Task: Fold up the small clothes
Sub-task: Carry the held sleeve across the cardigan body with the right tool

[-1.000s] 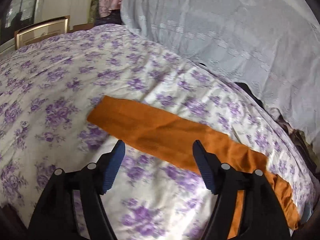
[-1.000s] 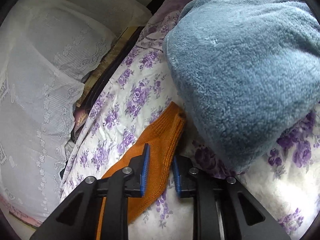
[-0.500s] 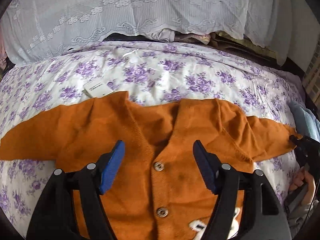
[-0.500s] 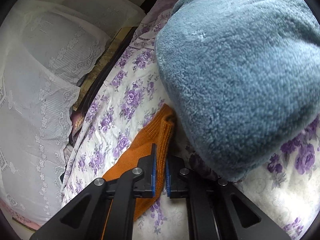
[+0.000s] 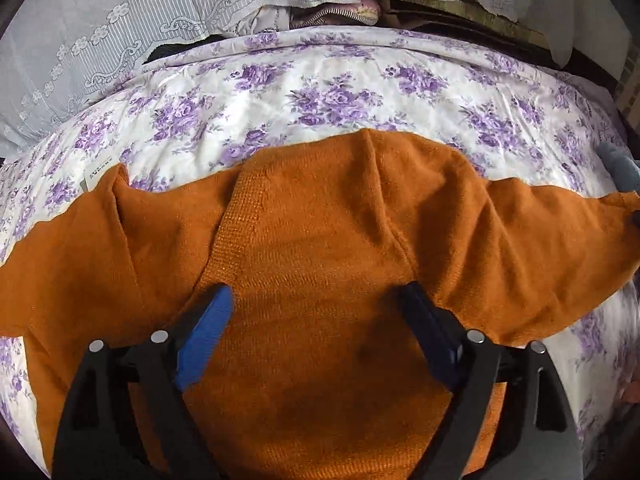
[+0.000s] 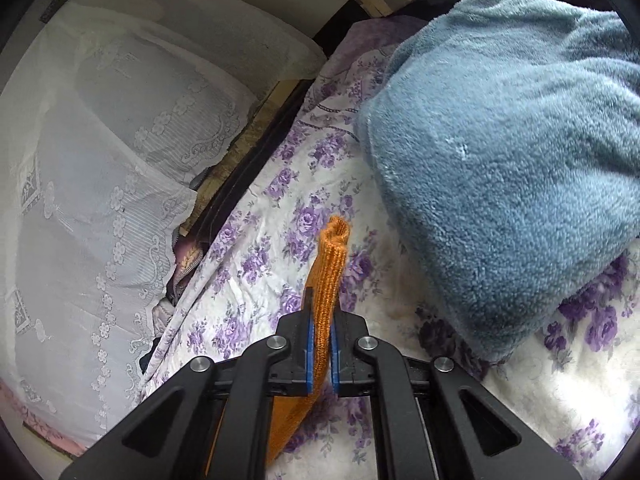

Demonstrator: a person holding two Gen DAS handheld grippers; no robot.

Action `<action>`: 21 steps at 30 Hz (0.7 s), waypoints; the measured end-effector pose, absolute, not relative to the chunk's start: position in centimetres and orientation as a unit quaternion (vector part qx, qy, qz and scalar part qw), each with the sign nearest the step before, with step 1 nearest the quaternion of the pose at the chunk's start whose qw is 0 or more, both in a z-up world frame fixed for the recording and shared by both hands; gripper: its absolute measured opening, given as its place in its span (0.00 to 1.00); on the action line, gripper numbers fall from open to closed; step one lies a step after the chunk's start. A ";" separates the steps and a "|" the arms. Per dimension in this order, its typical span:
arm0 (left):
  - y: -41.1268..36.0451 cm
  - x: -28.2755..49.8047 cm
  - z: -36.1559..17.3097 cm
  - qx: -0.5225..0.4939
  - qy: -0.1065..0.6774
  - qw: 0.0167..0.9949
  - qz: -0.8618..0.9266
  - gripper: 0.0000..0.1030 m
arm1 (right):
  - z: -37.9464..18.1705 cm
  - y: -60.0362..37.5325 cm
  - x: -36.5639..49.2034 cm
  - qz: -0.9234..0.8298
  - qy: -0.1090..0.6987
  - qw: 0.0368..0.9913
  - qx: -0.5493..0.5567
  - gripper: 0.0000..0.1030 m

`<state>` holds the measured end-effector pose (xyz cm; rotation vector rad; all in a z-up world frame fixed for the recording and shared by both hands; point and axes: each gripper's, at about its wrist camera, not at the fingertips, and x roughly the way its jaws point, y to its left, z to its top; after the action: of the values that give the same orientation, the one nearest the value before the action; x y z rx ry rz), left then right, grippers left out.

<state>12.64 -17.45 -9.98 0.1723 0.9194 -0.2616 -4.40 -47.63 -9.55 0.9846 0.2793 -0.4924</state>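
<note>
Right gripper (image 6: 320,344) is pinching the soft, light cardigan's (image 5: 320,240) cuff (image 6: 332,264); left gripper (image 5: 316,320), opening over its body, is probably holding nothing.

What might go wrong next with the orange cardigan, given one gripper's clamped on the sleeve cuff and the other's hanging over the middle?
1. The right gripper is shut on the sleeve cuff alone; a pull may stretch the knit or let it slip.
2. The blue fleece blanket lies close beside that cuff, so a swing there could snag it.
3. The left gripper, jaws opening, hovers over the cardigan's rumpled body; closing there may pinch several layers and spoil the fold.
</note>
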 end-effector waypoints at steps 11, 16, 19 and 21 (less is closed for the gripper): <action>-4.3 8.7 -6.8 0.014 0.423 0.900 -0.100 0.82 | -7.5 -46.9 -3.7 -0.200 0.125 0.863 0.446 0.06; 5.2 7.3 -7.1 -0.015 0.419 0.908 -0.022 0.86 | -6.8 -46.1 -3.1 -0.177 0.131 0.875 0.432 0.06; 9.8 7.4 -8.9 -0.073 0.420 0.904 0.024 0.87 | -6.2 -45.1 -2.7 -0.171 0.137 0.884 0.412 0.06; 10.8 7.9 -9.8 -0.105 0.428 0.898 0.024 0.87 | -5.7 -44.4 -2.6 -0.168 0.141 0.890 0.399 0.06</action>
<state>7.87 10.84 -9.81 -0.2167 0.8858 0.0500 -2.62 -44.42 -5.73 0.8277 0.2933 -0.3488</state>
